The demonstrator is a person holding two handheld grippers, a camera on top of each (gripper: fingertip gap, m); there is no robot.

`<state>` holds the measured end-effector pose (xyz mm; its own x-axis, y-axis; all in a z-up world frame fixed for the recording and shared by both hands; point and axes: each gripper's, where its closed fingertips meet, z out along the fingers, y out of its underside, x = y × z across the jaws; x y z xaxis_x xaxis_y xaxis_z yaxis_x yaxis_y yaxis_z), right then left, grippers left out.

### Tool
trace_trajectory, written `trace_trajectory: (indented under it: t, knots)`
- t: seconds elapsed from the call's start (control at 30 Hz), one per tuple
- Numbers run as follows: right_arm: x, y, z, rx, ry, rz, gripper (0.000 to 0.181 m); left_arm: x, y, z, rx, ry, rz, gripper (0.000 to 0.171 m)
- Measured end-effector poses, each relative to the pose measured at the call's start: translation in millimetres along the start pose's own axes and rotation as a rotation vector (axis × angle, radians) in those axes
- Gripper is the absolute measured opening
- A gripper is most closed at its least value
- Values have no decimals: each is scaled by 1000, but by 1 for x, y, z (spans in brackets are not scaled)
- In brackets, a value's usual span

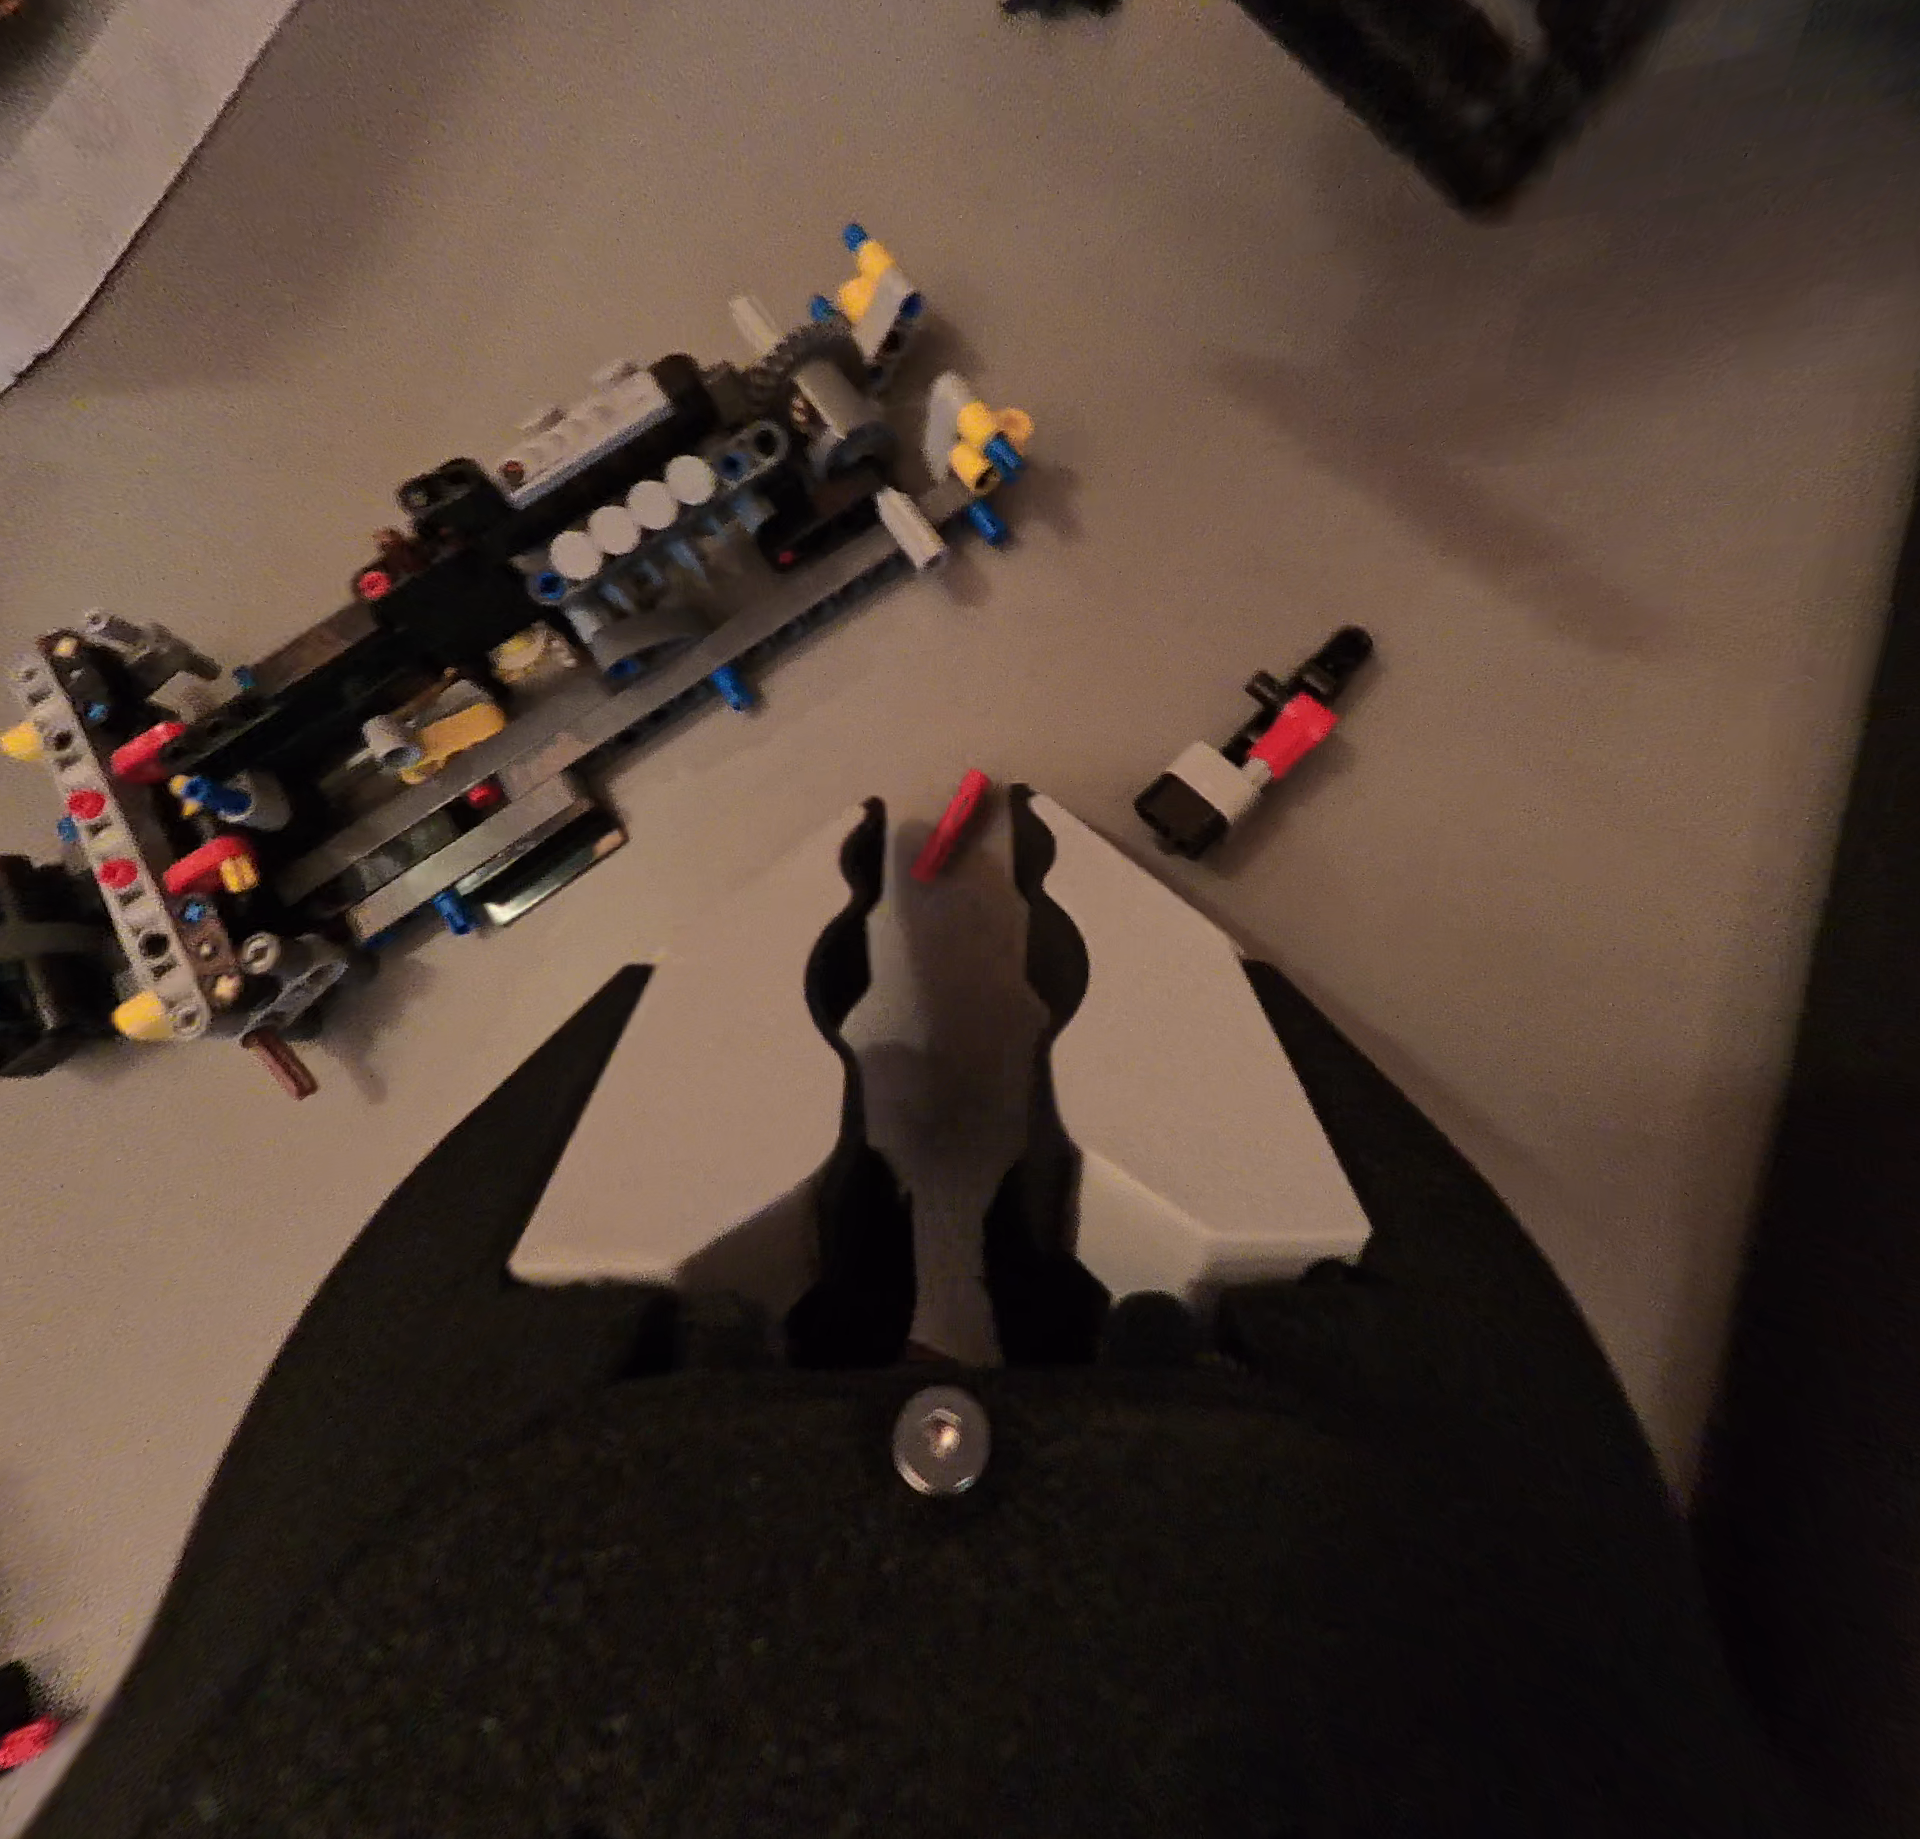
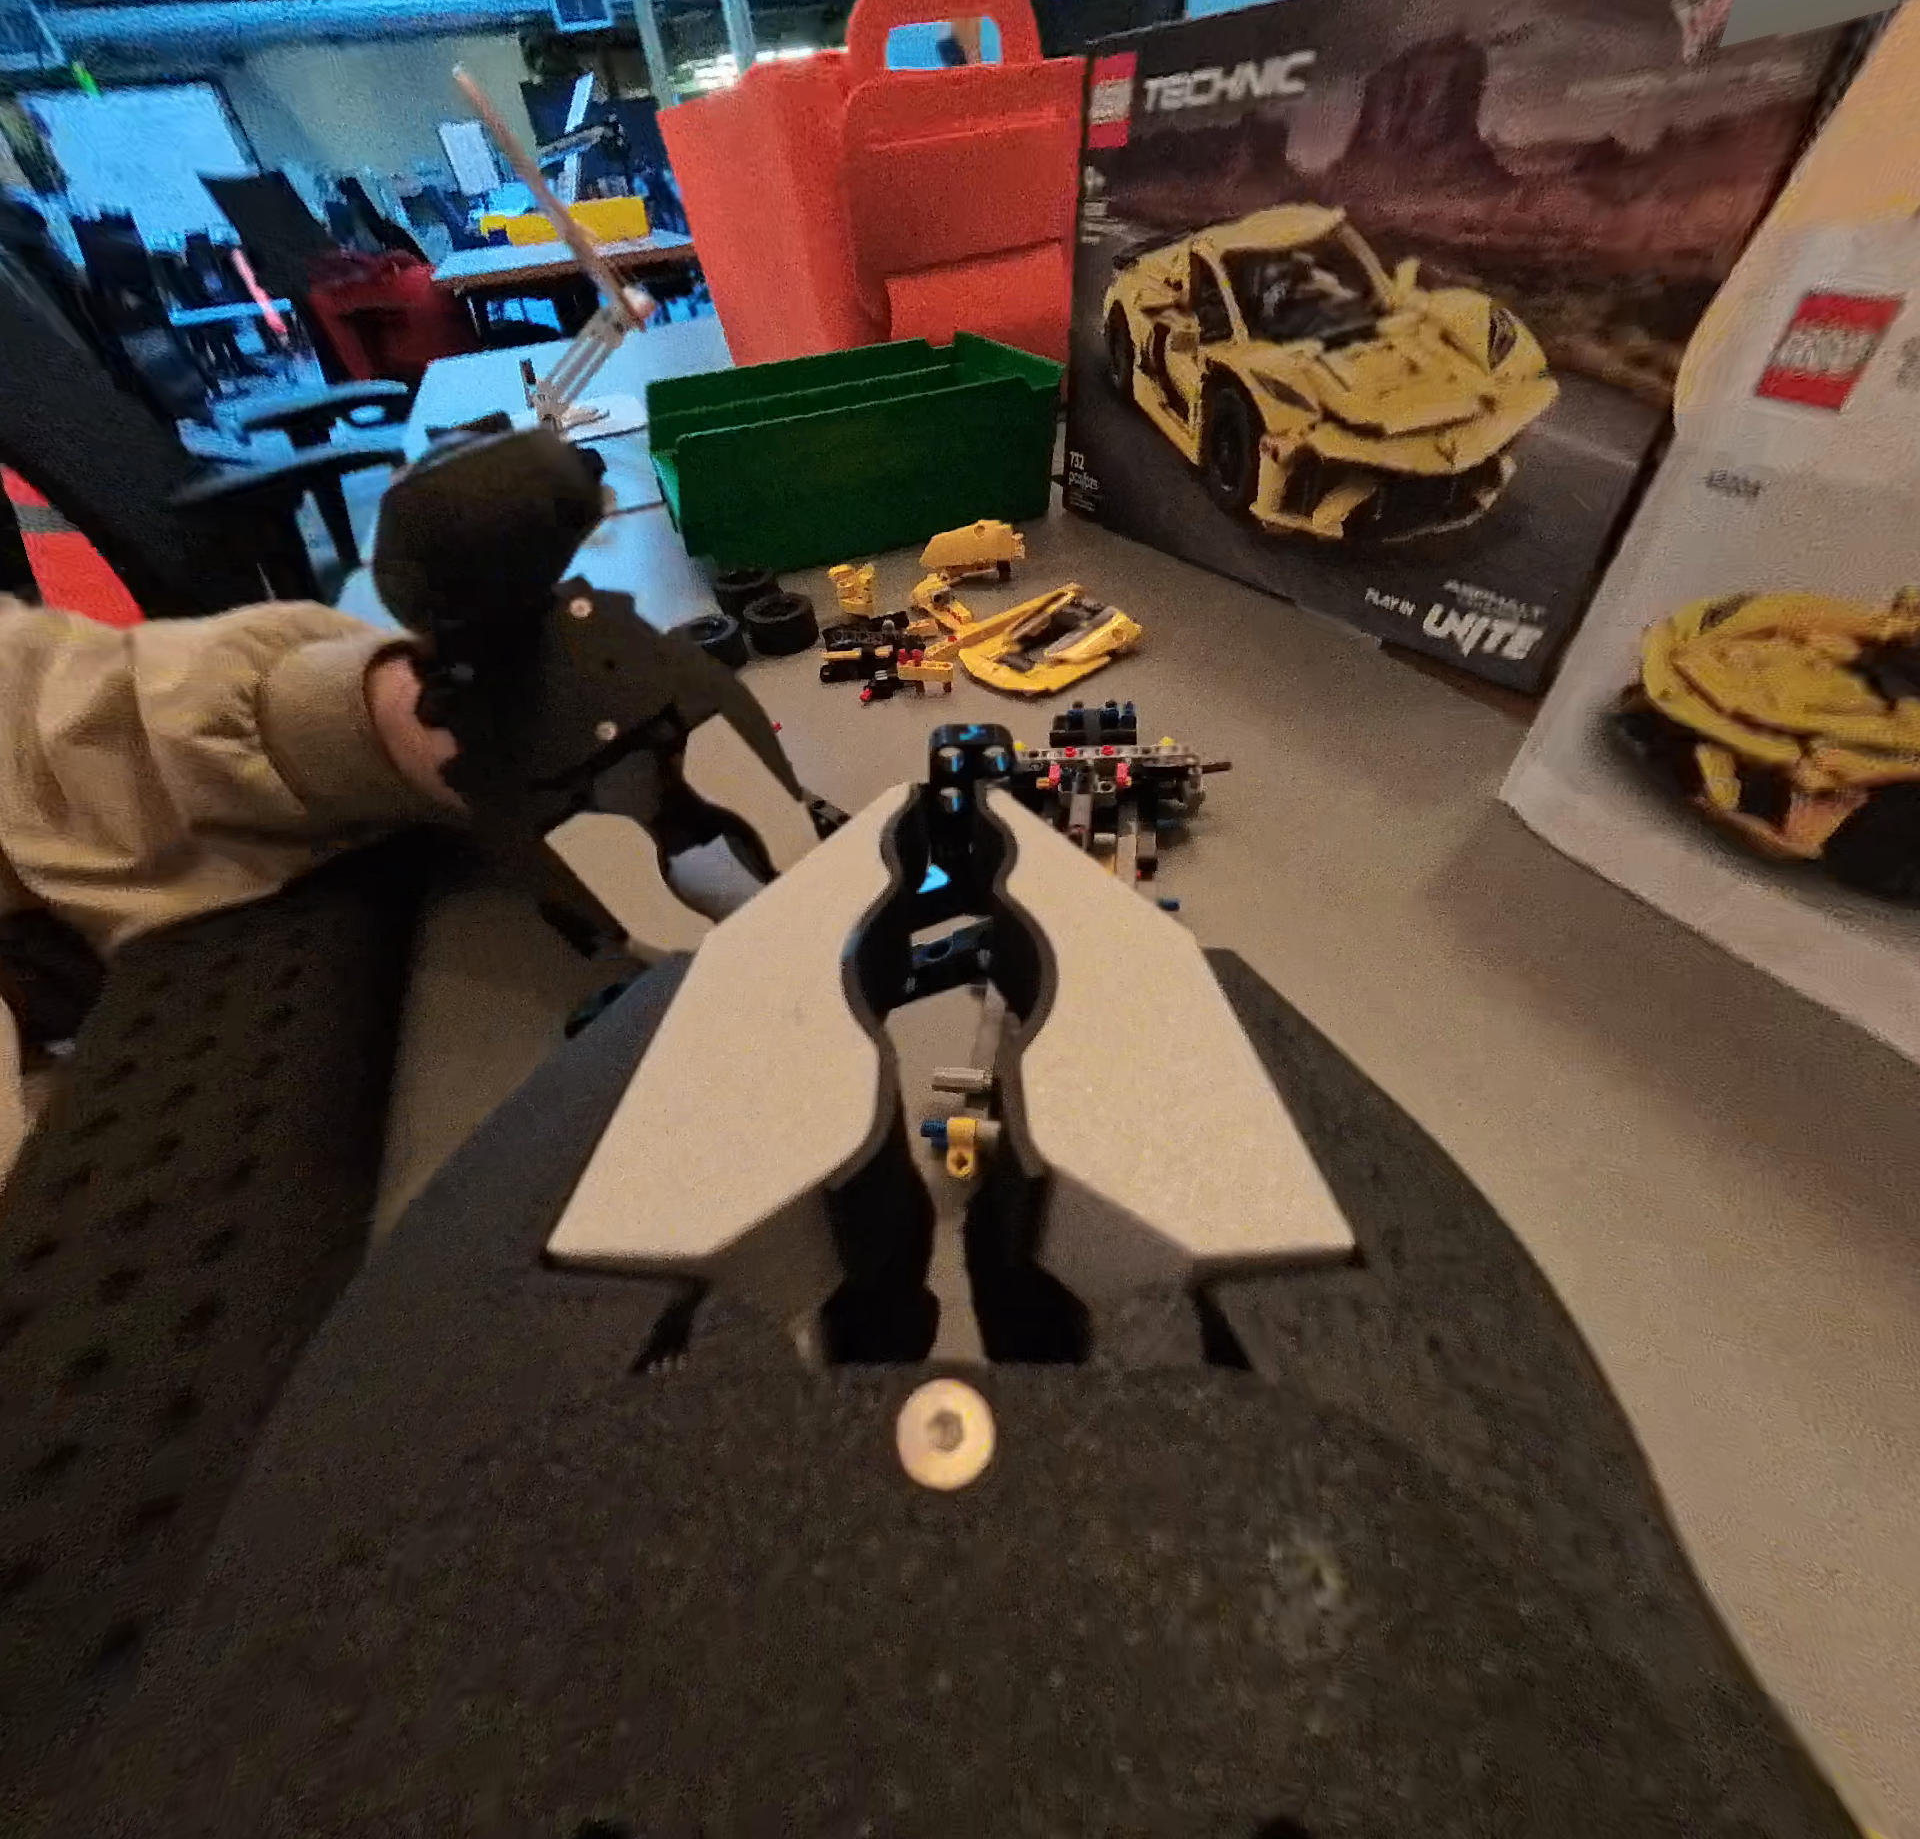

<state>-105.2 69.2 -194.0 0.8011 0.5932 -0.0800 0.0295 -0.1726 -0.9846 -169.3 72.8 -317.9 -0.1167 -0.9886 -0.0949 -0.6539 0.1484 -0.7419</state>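
Left gripper: left gripper (image 1: pixel 948 821) tilted down over the pale grey desk (image 1: pixel 1299 355); jaws a little apart, a small red plastic pin (image 1: pixel 950 825) seen in the gap at the tips. Cannot tell whether the tips touch it or whether it lies on the desk beneath.
Nearest to left gripper: short assembly of a white block, red sleeve and black rod (image 1: pixel 1252 745), lying on the desk just right of the tips.
Chassis: long, partly built brick vehicle frame in black and grey with blue, red and yellow pins (image 1: pixel 499 636), flat on the desk, left of the left gripper and apart from it.
Right gripper: right gripper (image 2: pixel 951 802); jaws clamped on a black brick sub-assembly with blue pins (image 2: pixel 961 766), whose top stands out beyond the tips; a grey link with a yellow connector (image 2: pixel 966 1114) hangs down between the fingers.
Ahead of right gripper: the same frame seen end-on (image 2: pixel 1117 781), on the desk just past the tips.
Loose parts: yellow body panels (image 2: pixel 1029 626) and black tyres (image 2: pixel 764 610), farther back on the desk.
Background: green plastic bin (image 2: pixel 852 459), orange carrier with a handle (image 2: pixel 883 189), printed box showing a yellow car (image 2: pixel 1382 314), booklet (image 2: pixel 1756 667) at right.
Person: beige sleeve (image 2: pixel 156 740) at left, holding the other gripper (image 2: pixel 582 709).
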Motion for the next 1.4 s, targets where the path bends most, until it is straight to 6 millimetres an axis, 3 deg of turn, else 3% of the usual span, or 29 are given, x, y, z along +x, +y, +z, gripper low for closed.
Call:
trace_trajectory:
  t: [0.07,0.13,0.23,0.3,0.4,0.5,0.53,0.87,1.1,1.17,1.27,1.4]
  knots:
    - [-10,-4,3,13,22,-136,6,-4,-20,-10,119,41,-107,28]
    - [-25,-18,4,111,-30,-120,5,0,-48,-26,301,157,-253,28]
    - [-51,-39,3,266,-206,45,6,23,-100,-70,635,623,-604,35]
    - [-61,-52,0,357,-240,50,5,23,-117,-90,742,912,-840,34]
    - [-71,-59,3,408,-298,86,6,36,-120,-89,741,980,-810,35]
    - [-80,-65,5,466,-340,111,6,47,-130,-110,803,1092,-757,31]
    - [-80,-65,6,475,-340,125,6,48,-131,-115,821,1100,-740,23]
    - [-82,-71,11,581,-412,243,6,44,-132,-122,868,1110,-756,21]
    - [-68,-66,18,554,-343,268,12,19,-122,-107,876,798,-677,10]
    - [-59,-60,21,524,-311,302,13,10,-118,-99,857,637,-622,10]
    - [-56,-56,23,504,-324,347,10,8,-115,-91,811,455,-504,10]
    - [-51,-52,26,479,-328,396,9,3,-112,-83,780,339,-466,10]
